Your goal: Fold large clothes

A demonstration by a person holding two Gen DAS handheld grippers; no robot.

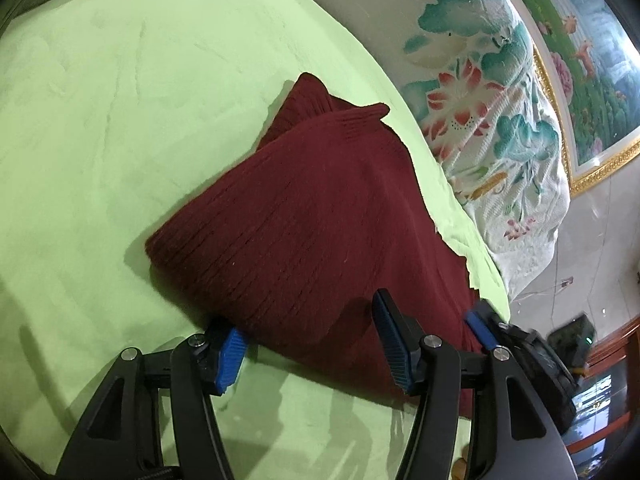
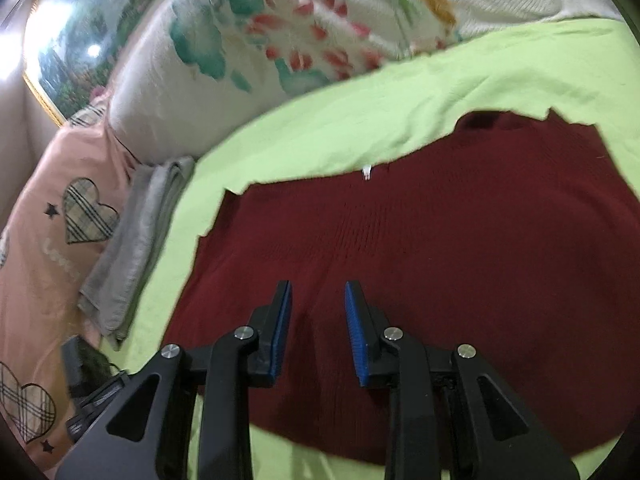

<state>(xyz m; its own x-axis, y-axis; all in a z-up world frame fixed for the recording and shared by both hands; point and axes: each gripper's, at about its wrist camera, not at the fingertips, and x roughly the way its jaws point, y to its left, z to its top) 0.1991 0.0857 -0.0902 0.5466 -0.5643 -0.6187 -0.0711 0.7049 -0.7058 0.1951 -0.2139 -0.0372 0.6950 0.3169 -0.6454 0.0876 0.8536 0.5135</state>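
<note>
1. Lime-green bed sheet: the work surface. The dark red ribbed knit sweater is laid on it, already folded into a thick stack, filling the left wrist view from centre to 5 o'clock, close to the sheet edge at 3 o'clock.
2. Handling, judged: soft, limp and fairly heavy for cloth; the knit is likely to stretch and sag if lifted by one layer. Grippy rather than slippery, not fragile.
3. Hold points, judged: all layers should be pinched together at a folded edge or corner, both ends lifted at once.
4. Look: coarse rib lines, a ribbed band at 12 o'clock, a small white tag at the far edge.
5. Left gripper: released, jaws wide, sweater's near edge between them, pads not pressing.
6. Right gripper: jaws narrowly parted over the sweater, nothing grasped.
</note>
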